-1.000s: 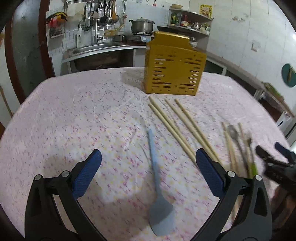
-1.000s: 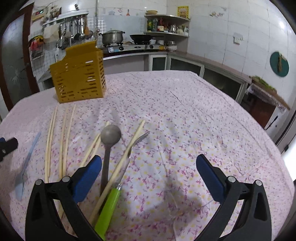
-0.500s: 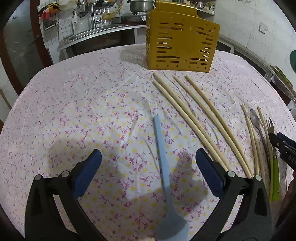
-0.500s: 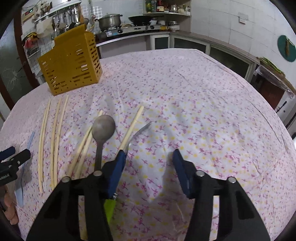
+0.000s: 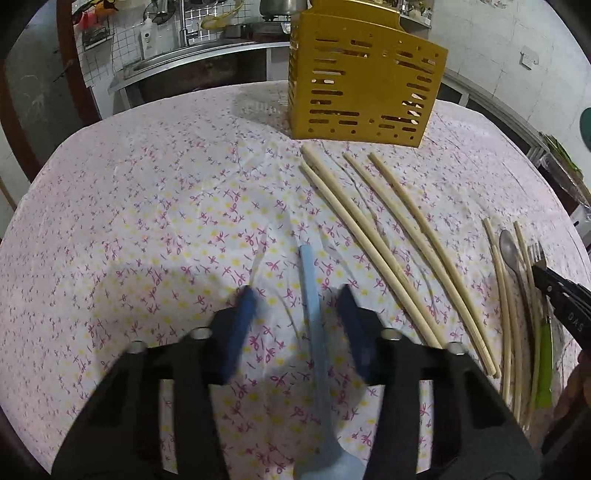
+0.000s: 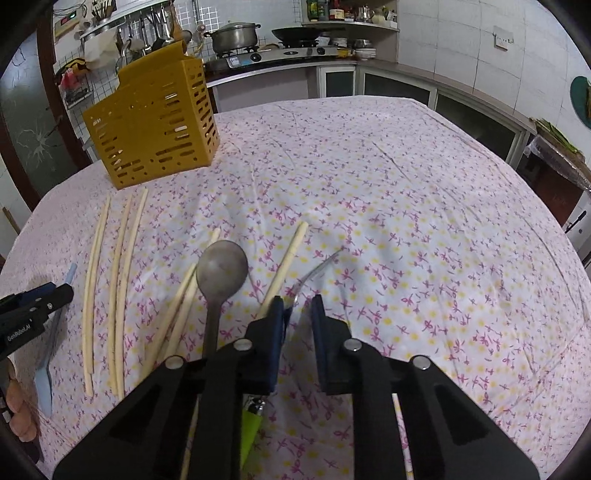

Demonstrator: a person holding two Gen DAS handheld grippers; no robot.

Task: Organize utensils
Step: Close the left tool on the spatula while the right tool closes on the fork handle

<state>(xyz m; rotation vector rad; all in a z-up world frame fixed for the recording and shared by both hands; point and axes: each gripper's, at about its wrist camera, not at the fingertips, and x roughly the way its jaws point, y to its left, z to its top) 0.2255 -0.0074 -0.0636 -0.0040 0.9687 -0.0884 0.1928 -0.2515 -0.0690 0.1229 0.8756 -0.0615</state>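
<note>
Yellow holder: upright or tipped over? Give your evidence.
Upright. The yellow holder stands on its base on the tablecloth, walls rising, open top upward; the chopsticks lie flat in front of it.

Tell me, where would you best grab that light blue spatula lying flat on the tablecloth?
By its slim handle, from above: the blue spatula lies flat, handle running away between the closing left tongs, one finger each side. The broad blade at the near end is too wide to pinch.

home kitchen — stove pot [image 6: 235, 36], hanging utensils [image 6: 147, 33], sink [image 5: 192, 55].
</note>
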